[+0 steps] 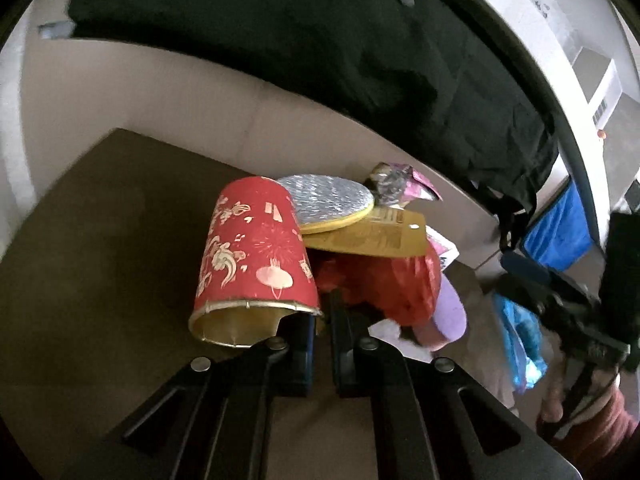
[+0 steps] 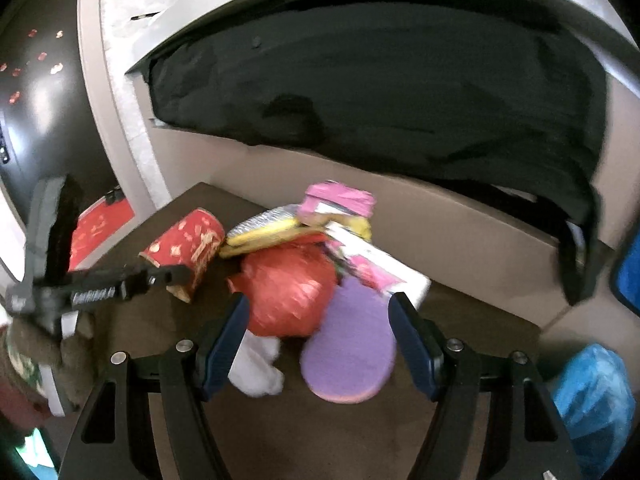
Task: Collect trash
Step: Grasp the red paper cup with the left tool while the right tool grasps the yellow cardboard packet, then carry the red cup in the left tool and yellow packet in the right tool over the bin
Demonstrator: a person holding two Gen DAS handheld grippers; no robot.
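Left gripper (image 1: 322,312) clamped on red cup (image 1: 252,256) rim; right gripper (image 2: 320,320) spread wide, empty. Trash pile (image 2: 304,276) uncollected.

Most likely a home, a living room or a bedroom, seen low near the floor. Shown by a dark garment (image 2: 380,92) thrown over a beige padded edge (image 2: 460,216) like a sofa or bed, a low brown table (image 1: 100,240) with party litter such as a red paper cup (image 1: 252,256) with festive gold prints and a round silver cake board (image 1: 326,200), and a blue plastic bag (image 2: 592,396) on the tiled floor (image 2: 560,316). Also a red festive paper (image 2: 100,228) beside a dark glossy door (image 2: 44,92) with small red stickers, as in a private flat.
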